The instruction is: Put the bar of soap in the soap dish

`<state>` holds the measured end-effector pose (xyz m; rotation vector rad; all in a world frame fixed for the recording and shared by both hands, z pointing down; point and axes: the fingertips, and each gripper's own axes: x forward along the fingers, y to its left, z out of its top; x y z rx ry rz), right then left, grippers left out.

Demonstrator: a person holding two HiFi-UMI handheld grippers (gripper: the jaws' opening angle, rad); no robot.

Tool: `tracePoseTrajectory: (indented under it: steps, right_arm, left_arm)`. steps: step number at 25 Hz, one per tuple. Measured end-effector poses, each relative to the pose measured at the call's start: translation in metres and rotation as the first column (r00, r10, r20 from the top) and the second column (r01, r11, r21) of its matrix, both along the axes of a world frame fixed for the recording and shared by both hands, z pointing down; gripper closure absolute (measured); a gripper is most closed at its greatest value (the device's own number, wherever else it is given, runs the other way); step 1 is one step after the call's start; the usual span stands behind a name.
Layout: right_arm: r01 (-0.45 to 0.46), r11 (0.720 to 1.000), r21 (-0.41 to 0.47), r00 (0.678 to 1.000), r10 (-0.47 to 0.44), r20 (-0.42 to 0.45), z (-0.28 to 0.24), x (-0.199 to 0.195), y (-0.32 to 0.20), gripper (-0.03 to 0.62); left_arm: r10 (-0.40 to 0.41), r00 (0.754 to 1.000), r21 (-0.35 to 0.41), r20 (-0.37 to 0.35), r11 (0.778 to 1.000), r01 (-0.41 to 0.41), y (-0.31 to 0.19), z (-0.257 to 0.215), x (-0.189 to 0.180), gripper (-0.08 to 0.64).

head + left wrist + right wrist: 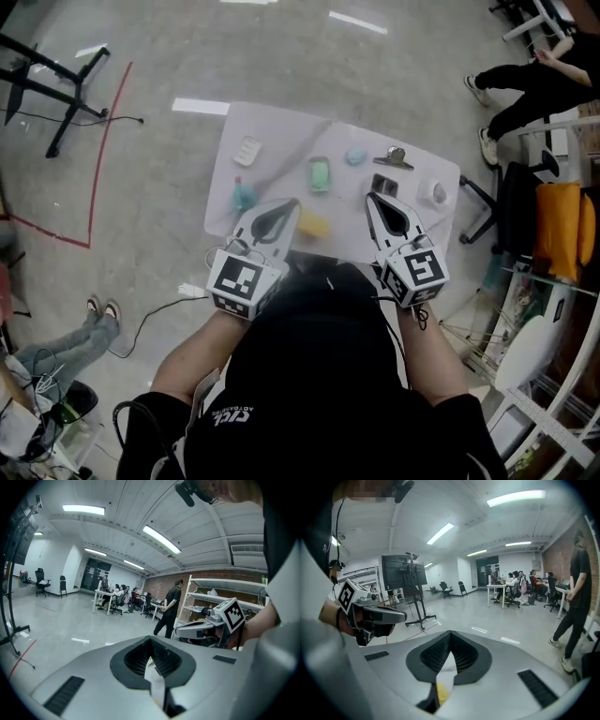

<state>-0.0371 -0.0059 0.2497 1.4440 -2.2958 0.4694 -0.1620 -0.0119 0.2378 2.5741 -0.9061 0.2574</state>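
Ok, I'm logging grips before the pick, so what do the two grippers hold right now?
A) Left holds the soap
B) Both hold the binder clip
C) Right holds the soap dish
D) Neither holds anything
D: the left gripper and the right gripper each show jaws closed together with nothing between them.

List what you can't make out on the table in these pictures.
- Yellow block: head view, partly behind the left tongs; soap or sponge, unclear.
- Black item: head view, at the right tongs' tip, too small to identify.
- White dish: head view, too small to tell if empty.
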Motion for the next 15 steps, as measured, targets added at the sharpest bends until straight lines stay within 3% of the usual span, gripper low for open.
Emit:
tracePoseTrajectory:
  steps: [5, 11, 15]
  right_arm:
    - [-0.007, 0.997, 0.082, 0.999, 0.010, -0.034, -0.060, 0.014, 0.023, 0.575]
    - [-0.046, 0.979, 0.197, 0.999, 0.040, 0.032, -0.124, 0.054, 0.050, 0.575]
    - [-0.078, 0.966, 0.247, 0.995, 0.058, 0.086, -0.153, 0.098, 0.078, 0.575]
  left_arm:
    - [0.007, 1.000, 0.072, -0.011, 0.997, -0.007, 0.011, -0.052, 0.016, 0.549]
    - [-0.013, 0.999, 0.122, -0.035, 0.992, 0.017, 0.016, -0.101, 0.038, 0.549]
    - [-0.021, 0.999, 0.195, -0.026, 0.981, 0.025, 0.023, -0.137, 0.057, 0.549]
